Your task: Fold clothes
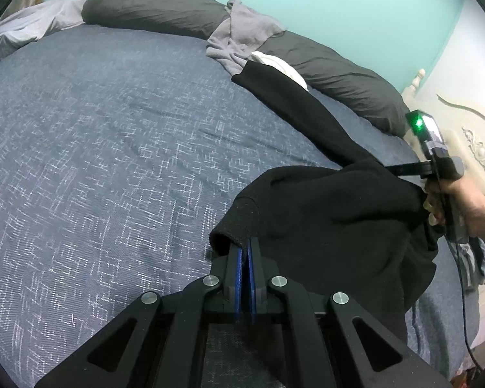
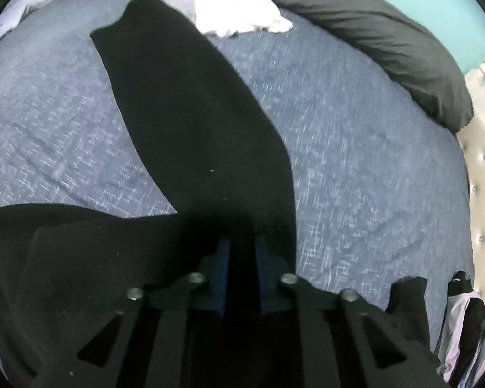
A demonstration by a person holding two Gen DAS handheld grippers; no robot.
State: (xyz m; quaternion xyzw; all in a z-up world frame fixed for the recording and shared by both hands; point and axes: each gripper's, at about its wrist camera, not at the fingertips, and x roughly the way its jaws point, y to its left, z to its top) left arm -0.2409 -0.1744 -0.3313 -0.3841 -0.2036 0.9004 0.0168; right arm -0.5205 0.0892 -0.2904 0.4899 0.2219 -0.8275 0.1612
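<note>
left wrist view shows the left gripper (image 1: 244,249) clamped on the black garment (image 1: 323,213) at 5 o'clock of the bed (image 1: 113,145), right gripper (image 2: 241,252) pinching its other edge, sleeve trailing toward 12, so keep both grips level and taut.

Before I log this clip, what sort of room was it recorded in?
Most likely a bedroom: a bed with a blue patterned bedspread, dark grey pillows along a teal wall, and a black garment laid out for folding.
</note>
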